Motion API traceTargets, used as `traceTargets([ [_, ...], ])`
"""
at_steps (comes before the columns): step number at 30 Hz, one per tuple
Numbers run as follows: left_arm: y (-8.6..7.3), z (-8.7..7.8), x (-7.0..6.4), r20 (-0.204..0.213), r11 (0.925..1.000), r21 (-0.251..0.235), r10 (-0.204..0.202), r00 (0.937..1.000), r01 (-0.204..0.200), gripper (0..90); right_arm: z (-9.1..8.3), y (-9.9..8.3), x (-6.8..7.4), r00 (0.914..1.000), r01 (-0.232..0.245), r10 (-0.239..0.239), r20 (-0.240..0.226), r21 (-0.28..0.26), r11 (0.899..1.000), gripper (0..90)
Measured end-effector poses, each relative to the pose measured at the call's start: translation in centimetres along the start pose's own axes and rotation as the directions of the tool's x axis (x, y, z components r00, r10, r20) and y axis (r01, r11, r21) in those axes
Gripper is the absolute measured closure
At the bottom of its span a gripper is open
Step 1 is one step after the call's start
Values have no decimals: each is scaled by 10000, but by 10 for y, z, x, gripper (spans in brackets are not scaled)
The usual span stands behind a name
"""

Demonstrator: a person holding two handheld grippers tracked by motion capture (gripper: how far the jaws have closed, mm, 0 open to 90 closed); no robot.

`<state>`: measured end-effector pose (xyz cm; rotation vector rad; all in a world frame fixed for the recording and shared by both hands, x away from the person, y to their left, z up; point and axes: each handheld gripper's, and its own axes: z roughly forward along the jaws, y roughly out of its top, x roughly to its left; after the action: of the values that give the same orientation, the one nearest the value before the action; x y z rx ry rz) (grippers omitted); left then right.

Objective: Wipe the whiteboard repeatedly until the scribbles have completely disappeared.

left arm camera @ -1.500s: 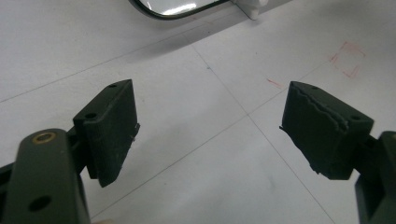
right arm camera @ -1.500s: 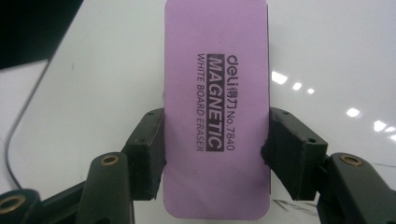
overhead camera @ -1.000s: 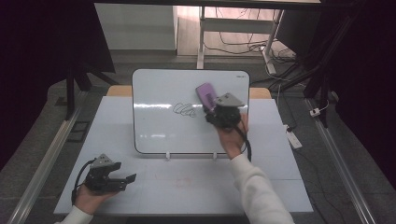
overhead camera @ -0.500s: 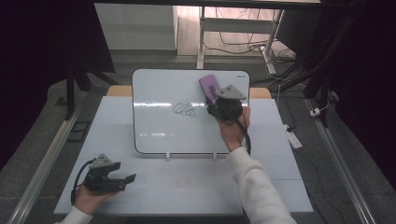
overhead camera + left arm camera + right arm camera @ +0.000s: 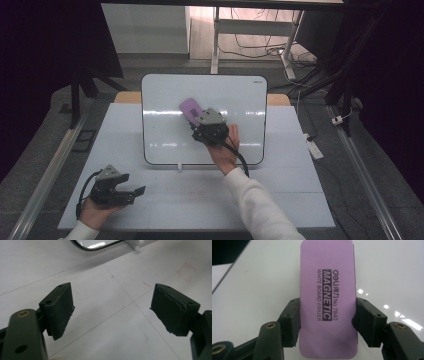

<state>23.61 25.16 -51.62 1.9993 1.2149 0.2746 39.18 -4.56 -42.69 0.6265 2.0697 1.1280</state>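
Eraser (image 5: pixel 328 302): purple, flat on whiteboard (image 5: pixel 165 135)
Right tongs (image 5: pixel 328 322): clamped on eraser's long sides
Left tongs (image 5: pixel 112 315): apart, low over desk (image 5: pixel 200 200)

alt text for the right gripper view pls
The right gripper clamps a purple whiteboard eraser by its long sides, jaws shut on it, over the glossy whiteboard. Black print on the eraser reads "MAGNETIC WHITE BOARD ERASER".
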Motion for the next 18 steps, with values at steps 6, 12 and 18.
traceTargets([
  [6,0,-1,0,7,10000,-47,8,10000,-8,189,-5,-3,-5,9993,144,-147,343,87,9999,410],
  [12,0,-1,-1,-1,10000,-31,14,10000,-14,189,-19,-6,-42,9900,-747,748,1197,-56,9972,410],
  [18,0,-1,0,-11,10000,-9,2,10000,-2,189,-10,5,-39,9897,-715,727,1230,-146,9973,410],
])
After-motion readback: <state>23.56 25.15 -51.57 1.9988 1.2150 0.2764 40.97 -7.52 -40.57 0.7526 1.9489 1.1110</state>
